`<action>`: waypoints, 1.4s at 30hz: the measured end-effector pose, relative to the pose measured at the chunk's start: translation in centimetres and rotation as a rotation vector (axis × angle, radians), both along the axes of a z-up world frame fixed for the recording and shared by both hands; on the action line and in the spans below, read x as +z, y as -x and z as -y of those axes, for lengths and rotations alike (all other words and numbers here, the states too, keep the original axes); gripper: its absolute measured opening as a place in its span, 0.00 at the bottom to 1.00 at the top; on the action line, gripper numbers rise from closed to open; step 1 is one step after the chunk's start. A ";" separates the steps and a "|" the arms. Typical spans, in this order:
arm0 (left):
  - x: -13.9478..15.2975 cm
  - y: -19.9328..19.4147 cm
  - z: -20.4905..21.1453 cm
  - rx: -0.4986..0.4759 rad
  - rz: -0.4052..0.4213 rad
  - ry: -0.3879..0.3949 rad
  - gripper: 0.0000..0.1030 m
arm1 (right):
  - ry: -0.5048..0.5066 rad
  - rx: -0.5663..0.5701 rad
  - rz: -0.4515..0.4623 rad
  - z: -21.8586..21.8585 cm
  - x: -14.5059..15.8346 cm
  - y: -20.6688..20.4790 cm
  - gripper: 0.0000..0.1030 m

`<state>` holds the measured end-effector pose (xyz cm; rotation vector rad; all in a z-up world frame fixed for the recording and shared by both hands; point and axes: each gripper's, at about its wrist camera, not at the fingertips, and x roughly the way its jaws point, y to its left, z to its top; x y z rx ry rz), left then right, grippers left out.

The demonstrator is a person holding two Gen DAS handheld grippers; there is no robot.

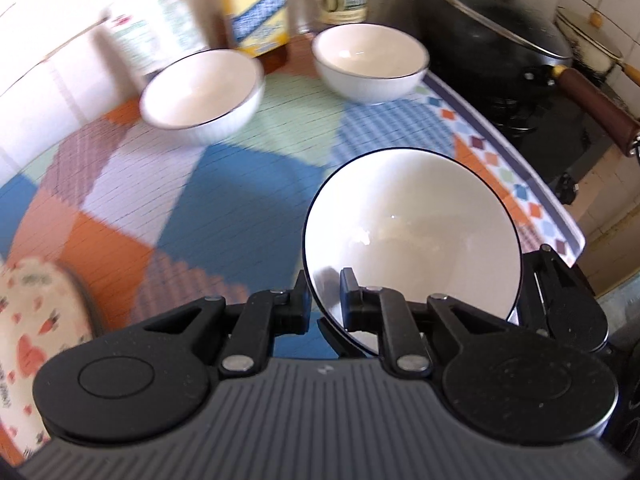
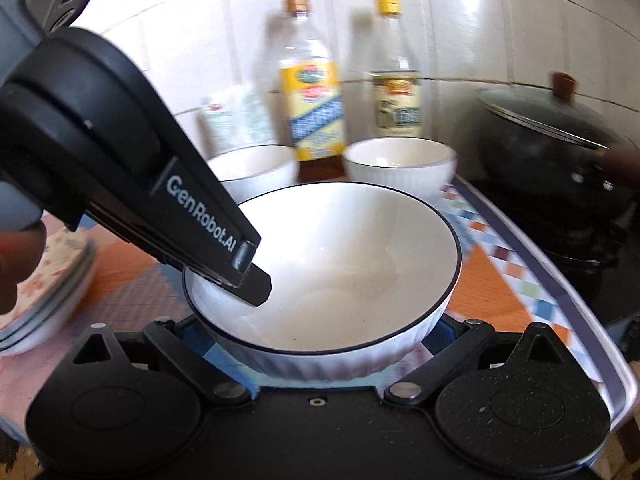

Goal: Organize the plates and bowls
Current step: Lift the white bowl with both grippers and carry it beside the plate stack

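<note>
White and shiny, the big bowl (image 1: 414,240) has a thin dark rim, and the left gripper (image 1: 325,300) pinches that rim, one finger inside the bowl and one outside. A grip on the edge like this is the only way thin fingers can hold a wide bowl. The bowl tilts a bit and seems to be up off the mat (image 1: 168,200), though I cannot tell for sure. The right gripper (image 2: 316,344) sits just under the near side of the bowl (image 2: 332,276) with its arms spread wide; its tips are hidden, so I cannot tell if they touch it. Two small bowls wait at the back, one on the left (image 1: 202,94) and one on the right (image 1: 370,62), with a gap between them. I think the big bowl may go near them. Behind them stand two bottles (image 2: 316,108), close enough to knock. A black pot (image 1: 496,28) sits past the mat's right edge. A stack of plates (image 2: 48,292) lies at the left. The middle of the mat is open room.
</note>
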<state>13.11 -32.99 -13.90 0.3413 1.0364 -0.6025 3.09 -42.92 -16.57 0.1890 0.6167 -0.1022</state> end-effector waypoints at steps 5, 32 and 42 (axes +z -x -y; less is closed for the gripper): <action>0.0 0.2 -2.8 0.029 0.015 -0.042 0.13 | -0.040 0.047 0.027 -2.8 -0.5 0.2 0.98; -3.0 -5.0 -10.4 0.207 -0.114 0.069 0.13 | 0.048 0.214 -0.083 -9.3 -1.6 -5.3 0.97; -2.5 -5.3 -10.7 0.177 -0.224 0.078 0.22 | -0.043 0.121 -0.141 -9.1 0.4 -0.9 0.98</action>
